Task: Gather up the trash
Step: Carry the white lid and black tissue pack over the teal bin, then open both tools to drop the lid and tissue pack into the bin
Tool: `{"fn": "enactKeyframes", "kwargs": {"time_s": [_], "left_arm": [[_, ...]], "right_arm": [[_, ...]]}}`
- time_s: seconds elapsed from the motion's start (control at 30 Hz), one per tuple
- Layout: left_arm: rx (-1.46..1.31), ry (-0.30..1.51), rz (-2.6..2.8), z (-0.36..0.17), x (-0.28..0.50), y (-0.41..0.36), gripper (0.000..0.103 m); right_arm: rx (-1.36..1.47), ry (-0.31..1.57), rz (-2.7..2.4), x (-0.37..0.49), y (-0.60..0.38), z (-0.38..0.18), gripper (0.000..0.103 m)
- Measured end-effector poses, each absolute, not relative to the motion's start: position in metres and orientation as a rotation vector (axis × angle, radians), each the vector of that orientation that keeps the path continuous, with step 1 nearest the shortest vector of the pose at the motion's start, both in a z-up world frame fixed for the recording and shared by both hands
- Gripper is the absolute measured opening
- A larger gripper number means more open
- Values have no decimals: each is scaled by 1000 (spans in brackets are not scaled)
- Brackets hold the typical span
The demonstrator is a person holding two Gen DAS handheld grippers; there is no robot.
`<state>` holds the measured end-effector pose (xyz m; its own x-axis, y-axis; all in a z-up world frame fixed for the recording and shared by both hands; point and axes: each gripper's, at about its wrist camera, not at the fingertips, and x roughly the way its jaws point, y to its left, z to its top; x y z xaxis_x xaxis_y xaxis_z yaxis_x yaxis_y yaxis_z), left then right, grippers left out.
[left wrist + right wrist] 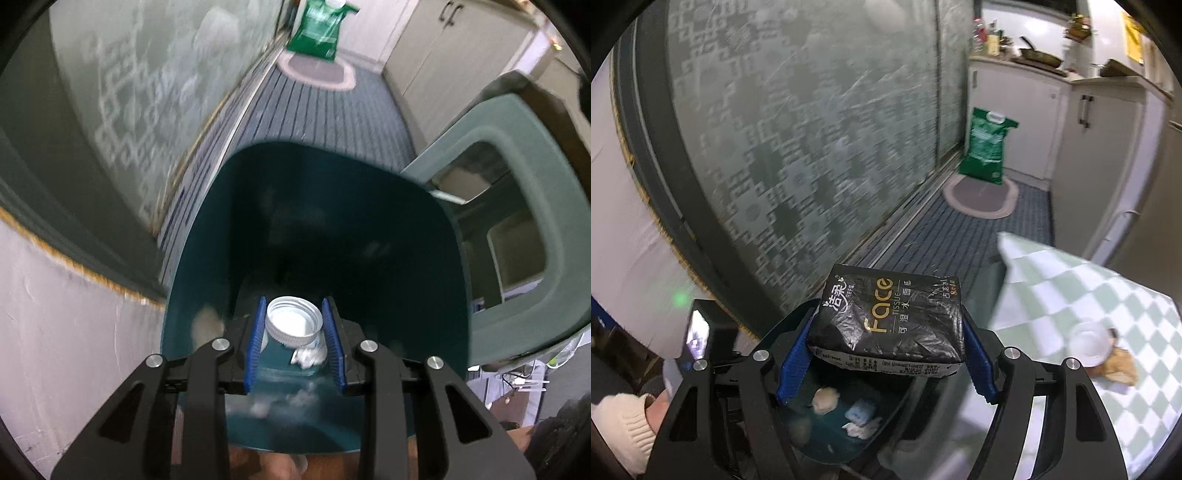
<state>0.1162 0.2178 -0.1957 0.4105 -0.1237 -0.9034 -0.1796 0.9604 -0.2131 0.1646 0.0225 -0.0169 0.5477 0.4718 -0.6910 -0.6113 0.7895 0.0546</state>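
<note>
My left gripper (294, 334) is shut on a white bottle cap (293, 321) and holds it over the open mouth of a dark teal trash bin (207, 258). White crumpled scraps (308, 356) lie inside the bin. My right gripper (886, 354) is shut on a black "Face" tissue pack (886, 325) and holds it above the same bin (827, 450), where crumpled paper (824, 400) and a small blue packet (860, 411) lie inside.
A green chair (517, 236) stands right of the bin. A table with a green-checked cloth (1071, 295) carries a white cup (1089, 343) and a brown scrap (1121, 367). A green sack (986, 146) stands on the striped mat by white cabinets (1097, 147). A patterned glass door (794, 147) is left.
</note>
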Motion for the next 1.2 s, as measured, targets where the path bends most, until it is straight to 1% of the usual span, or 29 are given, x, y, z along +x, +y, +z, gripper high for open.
{"fn": "enactKeyframes", "kwargs": {"time_s": [0.17,0.37,0.5,0.6,0.67,0.77,0.87,1.03,1.1,1.2], "left_arm": [[-325,1203,17,-209,118,224,34],[-292,1222,-31,-219,121,214,34],[-287,1205,-35,-217,120,216,38],[-282,1192,-43,-214,120,215,42],[-266,1170,-35,-209,118,214,42],[-276,1089,-23,-191,111,219,41],[-305,967,-8,-166,99,229,40],[-325,801,-31,-127,75,233,30],[-318,766,-37,-113,65,233,25],[-308,733,-38,-94,51,232,22]], "right_arm": [[-261,800,682,160,48,-36,73],[-310,857,689,162,61,-58,73],[-328,882,692,162,66,-68,73],[-334,891,695,162,69,-71,73],[-335,895,695,162,70,-74,73],[-333,910,696,163,71,-80,73],[-349,932,706,160,77,-92,73],[-387,975,731,153,89,-114,73],[-401,998,751,149,95,-123,73],[-427,1021,763,144,102,-132,73]]}}
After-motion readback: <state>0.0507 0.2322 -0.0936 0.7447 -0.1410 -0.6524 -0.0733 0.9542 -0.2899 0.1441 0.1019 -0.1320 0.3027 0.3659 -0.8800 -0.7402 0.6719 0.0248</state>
